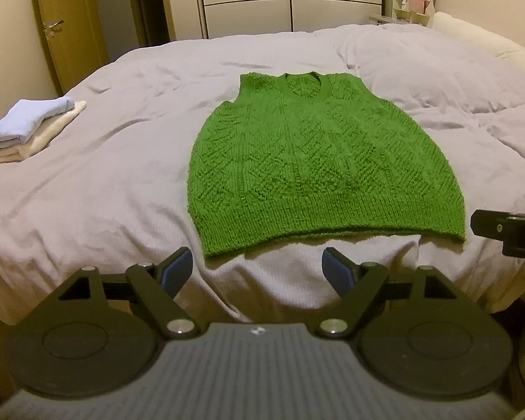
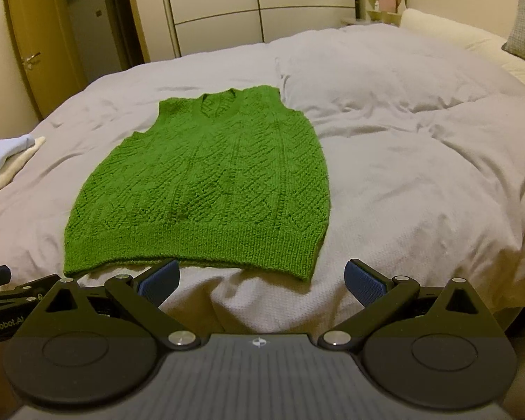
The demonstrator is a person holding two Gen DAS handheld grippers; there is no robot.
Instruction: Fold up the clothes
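Green knit vest (image 1: 318, 161) lies flat on the bed (image 1: 105, 182), hem near, neck far, unfolded. Left hand-held gripper (image 1: 259, 269) and right hand-held gripper (image 2: 262, 280) both hover off the near hem, jaws wide apart, gripping nothing. Folded clothes stack (image 1: 28, 129) sits far left.

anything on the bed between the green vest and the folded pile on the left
Nothing: only bare, wrinkled duvet lies between the vest and the folded pile. The left wrist view shows the whole stretch.
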